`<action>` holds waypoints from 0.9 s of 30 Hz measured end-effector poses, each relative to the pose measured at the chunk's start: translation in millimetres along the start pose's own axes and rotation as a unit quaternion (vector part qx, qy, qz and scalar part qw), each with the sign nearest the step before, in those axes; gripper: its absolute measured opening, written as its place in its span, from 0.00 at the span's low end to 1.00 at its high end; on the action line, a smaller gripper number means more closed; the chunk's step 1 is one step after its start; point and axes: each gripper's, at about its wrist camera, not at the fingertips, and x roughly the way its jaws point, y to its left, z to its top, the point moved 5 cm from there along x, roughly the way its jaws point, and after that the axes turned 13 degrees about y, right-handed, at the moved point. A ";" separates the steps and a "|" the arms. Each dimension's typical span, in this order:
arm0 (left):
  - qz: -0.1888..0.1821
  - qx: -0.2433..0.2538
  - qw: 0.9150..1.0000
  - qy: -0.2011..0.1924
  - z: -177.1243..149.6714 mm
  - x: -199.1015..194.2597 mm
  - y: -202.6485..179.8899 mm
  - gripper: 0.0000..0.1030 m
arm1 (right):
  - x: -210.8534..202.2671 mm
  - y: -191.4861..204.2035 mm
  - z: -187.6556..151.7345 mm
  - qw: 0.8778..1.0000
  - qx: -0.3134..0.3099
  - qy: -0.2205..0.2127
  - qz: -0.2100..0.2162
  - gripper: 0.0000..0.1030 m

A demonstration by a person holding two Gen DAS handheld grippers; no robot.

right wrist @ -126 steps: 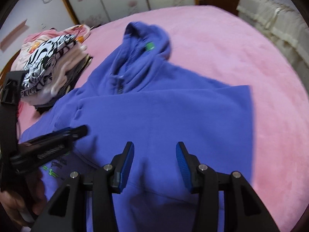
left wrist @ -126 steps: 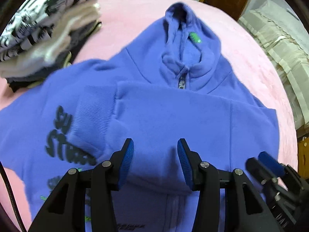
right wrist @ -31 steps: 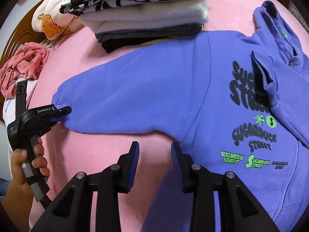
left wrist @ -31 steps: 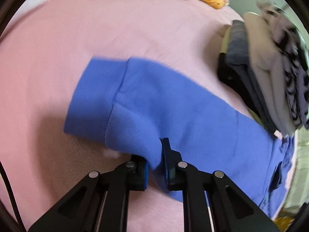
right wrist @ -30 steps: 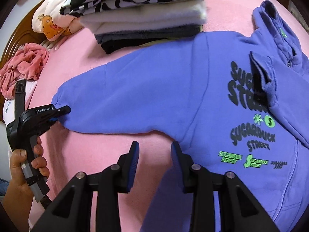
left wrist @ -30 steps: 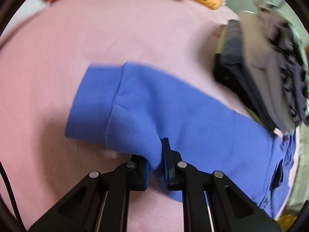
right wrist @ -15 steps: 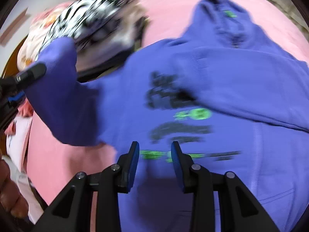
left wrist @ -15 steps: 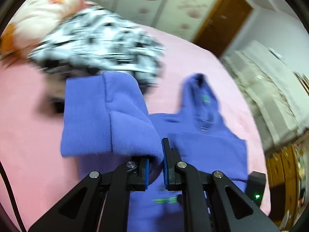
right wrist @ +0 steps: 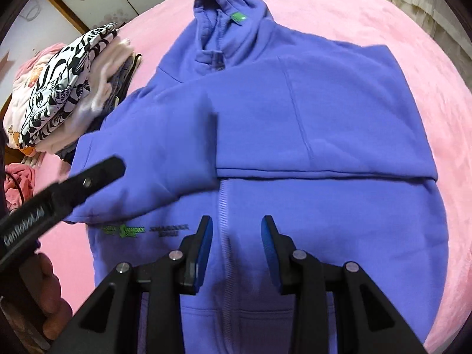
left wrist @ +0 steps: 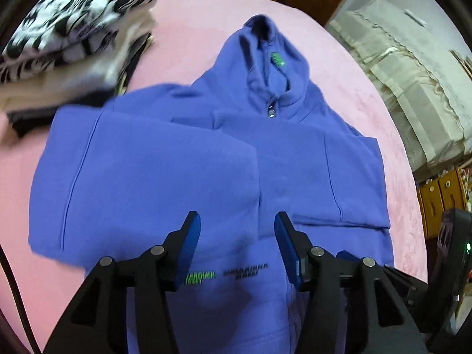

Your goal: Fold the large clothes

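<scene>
A purple zip hoodie (left wrist: 224, 159) lies face up on the pink bed cover (left wrist: 188, 23), hood pointing away. Both sleeves are folded across its chest, the left sleeve (left wrist: 141, 171) on top. It also shows in the right wrist view (right wrist: 309, 124). My left gripper (left wrist: 237, 247) is open and empty just above the folded left sleeve; its body shows at the left of the right wrist view (right wrist: 59, 194). My right gripper (right wrist: 236, 244) is open and empty above the hoodie's lower front, over the zip (right wrist: 222, 221).
A stack of folded clothes (left wrist: 67, 41) with a black-and-white top stands at the far left, next to the hoodie's shoulder; it also shows in the right wrist view (right wrist: 73, 85). Cream bedding (left wrist: 413, 73) lies beyond the bed's right edge. A pink garment (right wrist: 17, 183) lies at the left.
My left gripper carried the left sleeve over from the bed's left side, laid it across the hoodie's chest and let go; it is now open. My right gripper widened.
</scene>
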 end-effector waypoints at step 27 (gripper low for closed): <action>0.082 -0.153 0.984 -0.030 -61.6 -52.3 131.8 0.55 | 52.1 54.2 82.6 0.993 -0.120 0.006 -0.010 0.10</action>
